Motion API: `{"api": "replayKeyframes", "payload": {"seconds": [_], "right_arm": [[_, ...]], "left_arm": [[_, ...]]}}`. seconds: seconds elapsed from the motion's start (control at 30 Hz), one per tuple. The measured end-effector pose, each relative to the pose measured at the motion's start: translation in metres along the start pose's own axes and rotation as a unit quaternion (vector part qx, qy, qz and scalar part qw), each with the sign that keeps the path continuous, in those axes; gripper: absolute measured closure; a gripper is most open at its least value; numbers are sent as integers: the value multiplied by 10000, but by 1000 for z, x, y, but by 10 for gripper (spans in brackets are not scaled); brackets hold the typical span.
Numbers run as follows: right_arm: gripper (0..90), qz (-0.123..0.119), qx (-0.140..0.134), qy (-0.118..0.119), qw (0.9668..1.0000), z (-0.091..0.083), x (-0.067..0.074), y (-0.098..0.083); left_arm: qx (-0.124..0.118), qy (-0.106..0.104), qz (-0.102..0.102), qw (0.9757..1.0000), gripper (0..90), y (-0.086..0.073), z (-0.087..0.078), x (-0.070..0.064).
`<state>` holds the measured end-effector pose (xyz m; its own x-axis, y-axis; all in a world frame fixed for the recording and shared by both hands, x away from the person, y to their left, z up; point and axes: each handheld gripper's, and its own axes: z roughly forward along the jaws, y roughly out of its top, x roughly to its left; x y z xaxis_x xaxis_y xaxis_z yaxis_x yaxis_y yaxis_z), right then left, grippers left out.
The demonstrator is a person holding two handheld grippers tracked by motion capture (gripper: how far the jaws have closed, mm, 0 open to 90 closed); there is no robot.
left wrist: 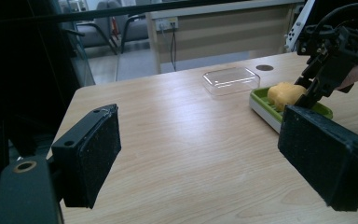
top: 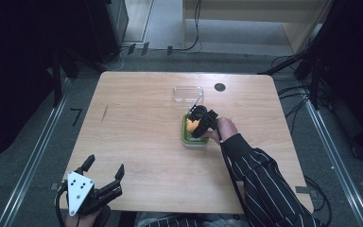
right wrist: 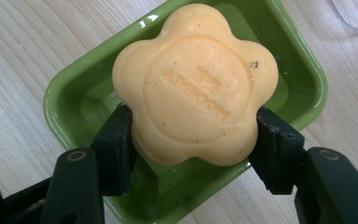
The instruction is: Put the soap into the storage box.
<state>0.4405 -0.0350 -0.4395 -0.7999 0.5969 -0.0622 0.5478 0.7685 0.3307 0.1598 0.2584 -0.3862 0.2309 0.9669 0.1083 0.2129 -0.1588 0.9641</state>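
A flower-shaped orange soap [right wrist: 196, 84] with stamped letters sits between the jaws of my right gripper [right wrist: 193, 140], which is shut on its sides just above a green soap dish [right wrist: 65, 93]. From above, the right gripper [top: 199, 122] and the soap [top: 192, 126] are over the green dish [top: 185, 137] at mid-table. In the left gripper view the soap [left wrist: 284, 94] and dish [left wrist: 261, 100] show at the right. My left gripper [top: 105, 169] rests open at the table's near left corner, holding nothing; its pads [left wrist: 95, 156] stand far apart.
A clear plastic lid [top: 188, 93] lies upside down just behind the dish, also the clear lid [left wrist: 230, 80] in the left gripper view. A round dark cable hole [top: 220, 87] sits near the far edge. A striped sleeve [top: 260, 175] reaches in from the bottom right.
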Motion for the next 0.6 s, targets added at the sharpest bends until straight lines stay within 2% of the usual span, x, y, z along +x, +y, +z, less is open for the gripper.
{"api": "replayKeyframes", "payload": {"seconds": [0.3, 0.43, 0.6], "right_arm": [[401, -102, 91, -124, 9998, 4, 5, 3], [375, -180, 264, -182, 9993, 9, 7, 4], [303, -178, 107, -223, 9995, 4, 7, 4]], "left_arm": [[-20, 26, -13, 10000, 137, -1, -2, 0], [-21, 42, -7, 10000, 137, -1, -3, 1], [-5, 46, 5, 10000, 137, -1, -3, 1]]}}
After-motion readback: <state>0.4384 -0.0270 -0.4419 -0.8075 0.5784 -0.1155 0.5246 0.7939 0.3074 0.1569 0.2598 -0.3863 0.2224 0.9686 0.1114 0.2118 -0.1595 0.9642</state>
